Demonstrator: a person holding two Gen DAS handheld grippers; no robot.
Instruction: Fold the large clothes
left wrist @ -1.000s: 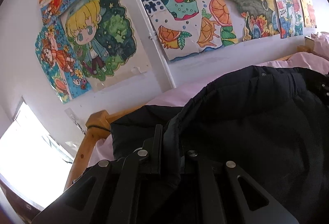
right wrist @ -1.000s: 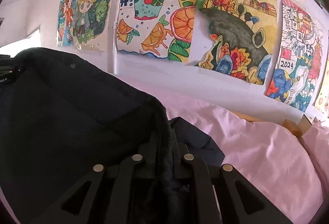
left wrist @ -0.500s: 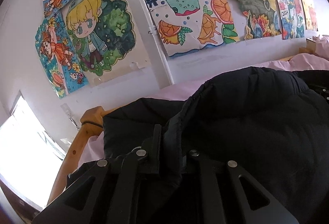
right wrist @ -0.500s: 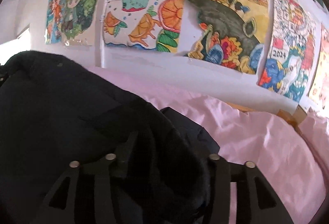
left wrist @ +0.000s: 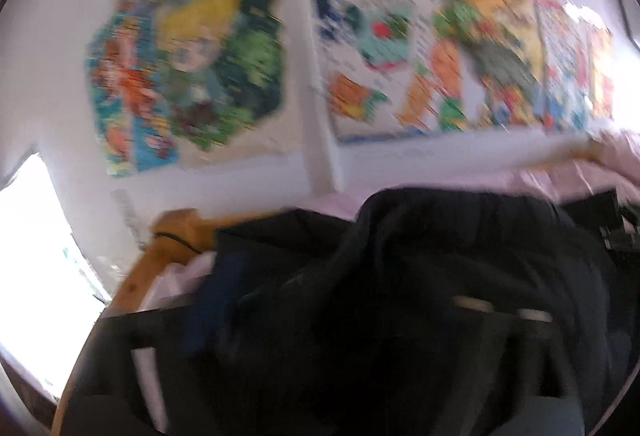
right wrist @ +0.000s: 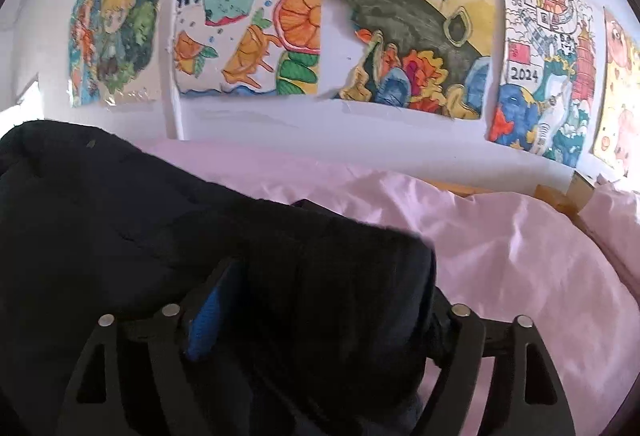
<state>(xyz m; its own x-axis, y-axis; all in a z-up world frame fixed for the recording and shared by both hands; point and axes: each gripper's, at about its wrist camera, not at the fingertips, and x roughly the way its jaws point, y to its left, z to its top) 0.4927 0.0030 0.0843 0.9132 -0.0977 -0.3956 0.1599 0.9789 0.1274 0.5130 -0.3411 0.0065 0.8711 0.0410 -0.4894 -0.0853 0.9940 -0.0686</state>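
The black padded jacket (right wrist: 120,228) lay bunched on the pink bedsheet (right wrist: 500,256), below the wall of coloured drawings (right wrist: 404,20) that ran behind the bed.

The right gripper (right wrist: 316,320) sat low over the jacket's near right edge. Its jaws had just been opening and stood spread wide, with a thick fold of the dark fabric lying loose between them. The pads did not press on it; a blue pad (right wrist: 204,324) on the left finger showed clear beside the cloth. To the right of that fold the pink bedsheet lay bare, and past it a piece of the wooden bed frame (right wrist: 560,196) showed against the wall.

The left wrist view was heavily blurred. The left gripper (left wrist: 320,356) was over the jacket's near left part, and its jaws had also just been opening: they stood far apart, with the dark fabric heaped between them and seemingly not pinched. On the left of the jacket a wooden bedpost (left wrist: 176,232) rose at the bed's corner, a strip of the pink sheet just beside it, and bright window light (left wrist: 36,256) further left.
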